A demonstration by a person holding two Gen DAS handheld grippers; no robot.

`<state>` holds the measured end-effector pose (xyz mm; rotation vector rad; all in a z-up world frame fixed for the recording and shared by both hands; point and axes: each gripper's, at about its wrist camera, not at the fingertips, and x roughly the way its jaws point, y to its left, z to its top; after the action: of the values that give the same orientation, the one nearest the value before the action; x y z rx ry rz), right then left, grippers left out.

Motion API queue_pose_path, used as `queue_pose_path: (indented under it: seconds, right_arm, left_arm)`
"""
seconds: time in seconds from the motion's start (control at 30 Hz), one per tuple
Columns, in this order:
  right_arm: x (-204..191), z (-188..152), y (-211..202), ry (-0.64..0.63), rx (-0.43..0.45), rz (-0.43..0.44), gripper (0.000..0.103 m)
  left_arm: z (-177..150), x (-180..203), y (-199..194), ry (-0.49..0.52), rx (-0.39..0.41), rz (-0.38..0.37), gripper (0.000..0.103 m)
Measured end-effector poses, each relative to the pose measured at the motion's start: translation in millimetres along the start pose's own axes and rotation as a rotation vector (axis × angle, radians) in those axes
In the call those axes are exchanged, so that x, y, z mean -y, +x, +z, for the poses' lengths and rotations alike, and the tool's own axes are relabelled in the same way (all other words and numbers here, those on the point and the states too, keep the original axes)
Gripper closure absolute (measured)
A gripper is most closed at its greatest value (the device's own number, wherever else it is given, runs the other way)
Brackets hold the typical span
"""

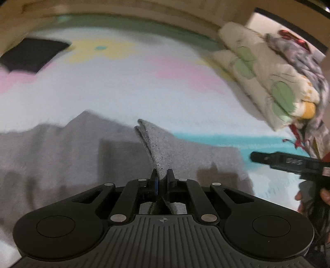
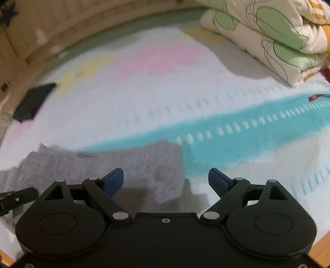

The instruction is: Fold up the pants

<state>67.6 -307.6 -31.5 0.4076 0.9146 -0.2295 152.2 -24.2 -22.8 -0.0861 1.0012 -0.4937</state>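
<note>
Grey pants (image 1: 68,148) lie spread on a pastel blanket on a bed. My left gripper (image 1: 162,175) is shut on a raised fold of the pants (image 1: 156,142), which stands up between its fingers. My right gripper (image 2: 166,178) is open and empty, just above the right end of the pants (image 2: 127,165). In the left wrist view the right gripper (image 1: 288,162) shows at the right edge, beside the pants. Part of the left gripper (image 2: 16,199) shows at the left edge of the right wrist view.
A folded cream quilt with green print (image 1: 268,82) (image 2: 268,37) lies at the right back of the bed. A dark folded cloth (image 1: 31,55) (image 2: 33,103) lies at the far left. A wooden bed frame (image 1: 123,8) runs along the back.
</note>
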Motion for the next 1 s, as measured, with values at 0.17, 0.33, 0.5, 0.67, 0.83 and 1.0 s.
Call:
queue_pose_path:
  seconds: [0.17, 0.33, 0.5, 0.67, 0.83, 1.0]
  right_arm:
    - [-27, -1, 10, -0.041, -0.044, 0.067, 0.013]
    - [-67, -14, 25, -0.216, -0.105, 0.025, 0.02]
    - [-70, -33, 64, -0.262, -0.252, -0.088, 0.002]
    - [-70, -35, 63, -0.253, -0.255, -0.1, 0.001]
    - [-70, -37, 63, -0.232, -0.232, -0.11, 0.001]
    - [-76, -39, 64, -0.172, -0.223, -0.157, 0.001]
  left_arm:
    - [-13, -35, 51, -0.121, -0.157, 0.084, 0.086]
    - [-12, -23, 44, -0.037, -0.101, 0.146, 0.084]
    - [-10, -4, 28, 0.068, 0.008, 0.236, 0.081]
    - [-17, 9, 30, 0.16, -0.002, 0.27, 0.072]
    - [-30, 2, 52, 0.152, -0.068, 0.255, 0.07]
    - [-30, 3, 54, 0.191, -0.045, 0.282, 0.062]
